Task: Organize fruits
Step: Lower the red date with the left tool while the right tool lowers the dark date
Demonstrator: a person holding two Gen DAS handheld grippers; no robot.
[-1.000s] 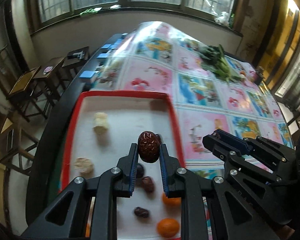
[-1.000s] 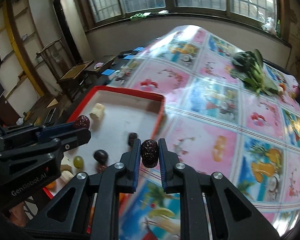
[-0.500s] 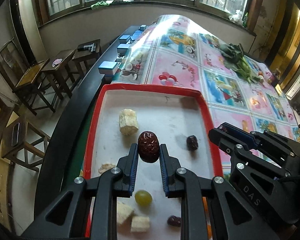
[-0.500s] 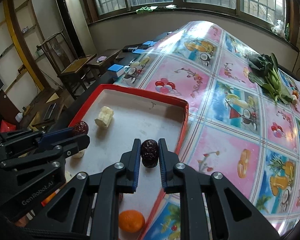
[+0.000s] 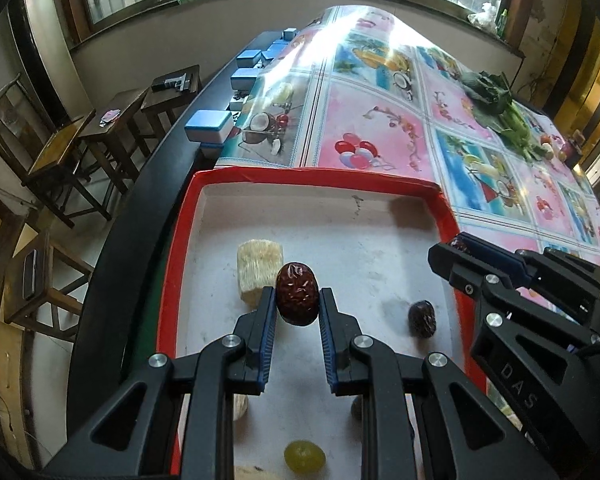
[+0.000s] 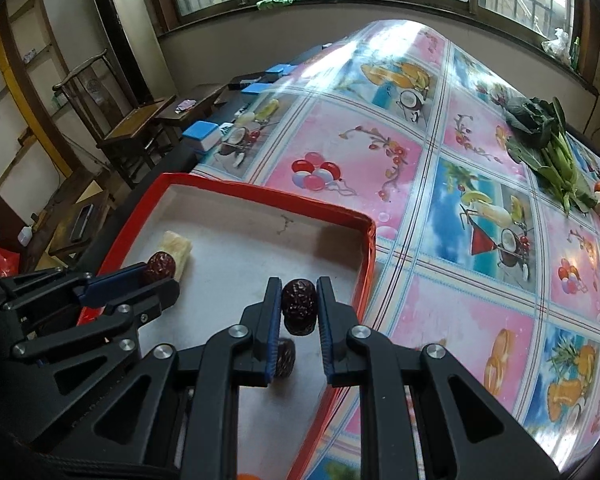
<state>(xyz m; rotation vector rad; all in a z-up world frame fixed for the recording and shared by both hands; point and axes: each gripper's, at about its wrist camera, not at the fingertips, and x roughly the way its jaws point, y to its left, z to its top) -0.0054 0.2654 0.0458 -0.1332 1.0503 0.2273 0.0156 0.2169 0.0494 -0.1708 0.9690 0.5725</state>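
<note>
Gripping a dark red date (image 5: 297,294) between the blue pads of my left gripper (image 5: 298,300), I hold it above the white floor of the red-rimmed tray (image 5: 320,178). The fingers are clamped on its sides, and the fruit stands upright with its wrinkled skin catching the light. Just behind it and to the left, a pale, fibrous chunk of fruit (image 5: 258,274) lies on the tray floor. Another dark date (image 5: 422,318) lies loose on the tray to the right, near the rim. A green grape (image 5: 304,456) rests low in this view, between my two finger arms.

My right gripper (image 6: 299,306) is likewise closed on a second dark date (image 6: 299,306), pinched between its pads over the tray's right part, near the red wall. Beneath it, partly hidden by my left finger of that gripper, one more dark date (image 6: 285,358) sits on the tray. From the right wrist view I see my left gripper off to the left with its date at the tips, just beside the pale chunk.

The tray stands at the near corner of a table covered with a glossy cloth (image 6: 460,208) printed with fruit and balloons. Leafy greens (image 6: 548,148) lie far across it on the right. Small blue boxes (image 5: 209,126) line the table's left edge.
</note>
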